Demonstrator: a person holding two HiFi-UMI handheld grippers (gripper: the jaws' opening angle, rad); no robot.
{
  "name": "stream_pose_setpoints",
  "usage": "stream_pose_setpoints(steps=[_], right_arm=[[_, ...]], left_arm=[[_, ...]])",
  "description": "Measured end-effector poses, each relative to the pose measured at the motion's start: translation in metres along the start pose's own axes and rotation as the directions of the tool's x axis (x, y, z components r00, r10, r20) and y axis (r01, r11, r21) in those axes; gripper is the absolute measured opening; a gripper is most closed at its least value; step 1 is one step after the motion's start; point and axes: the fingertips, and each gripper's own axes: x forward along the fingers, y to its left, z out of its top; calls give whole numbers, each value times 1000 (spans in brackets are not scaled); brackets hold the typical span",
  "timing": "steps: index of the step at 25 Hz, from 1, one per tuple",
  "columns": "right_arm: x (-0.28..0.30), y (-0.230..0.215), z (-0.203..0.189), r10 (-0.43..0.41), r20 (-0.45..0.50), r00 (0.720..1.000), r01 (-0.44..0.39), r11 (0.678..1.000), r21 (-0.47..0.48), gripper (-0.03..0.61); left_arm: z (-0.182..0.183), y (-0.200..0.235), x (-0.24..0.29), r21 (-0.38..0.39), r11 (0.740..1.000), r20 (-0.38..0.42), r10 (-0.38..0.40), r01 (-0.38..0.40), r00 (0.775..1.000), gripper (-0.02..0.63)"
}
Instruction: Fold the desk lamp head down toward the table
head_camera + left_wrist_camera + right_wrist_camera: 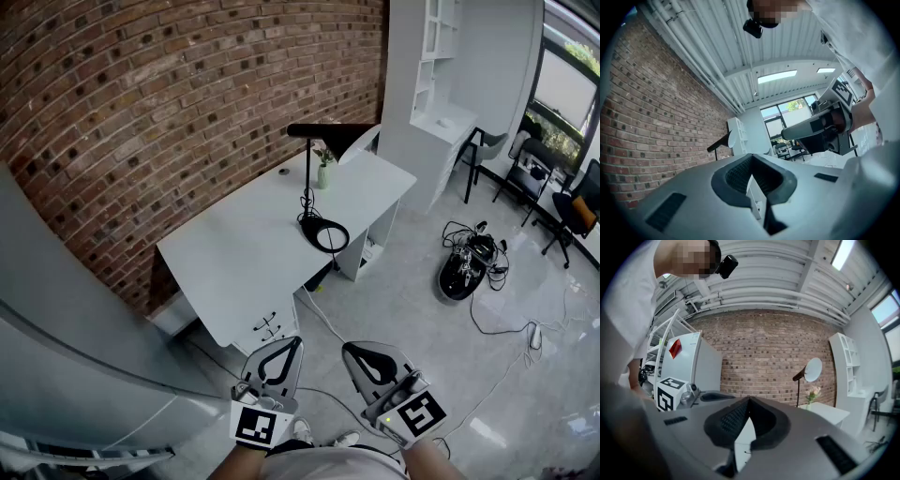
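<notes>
A black desk lamp [308,178] stands on the white desk [244,253], its ring base [330,235] near the desk's right edge. Its thin pole is upright and its head [330,130] lies level at the top, pointing right. The head also shows far off in the left gripper view [723,139] and the right gripper view [809,371]. My left gripper [297,341] and right gripper [346,348] hang side by side at the bottom of the head view, well short of the desk. Both are shut with nothing between the jaws.
A small vase with a plant [323,174] stands behind the lamp. Beyond the desk rises a white shelf unit [441,84]. On the floor lie a black device with cables [466,267] and a long cord [506,333]. Chairs [567,211] stand at the right, a brick wall [141,103] at the left.
</notes>
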Motion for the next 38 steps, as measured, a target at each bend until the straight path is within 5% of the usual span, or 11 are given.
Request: stream_pose_setpoints(steps=[27, 34, 38], right_arm=[[7, 9, 3, -107, 6, 994, 107, 994, 23, 18], [19, 21, -8, -146, -10, 989, 146, 989, 30, 18], [26, 24, -8, -157, -15, 988, 157, 987, 27, 18]], left_arm=[[-9, 8, -2, -50, 995, 57, -80, 83, 995, 8], [-29, 15, -7, -139, 985, 69, -96, 105, 993, 8], [-32, 18, -8, -85, 987, 79, -133, 139, 988, 8]])
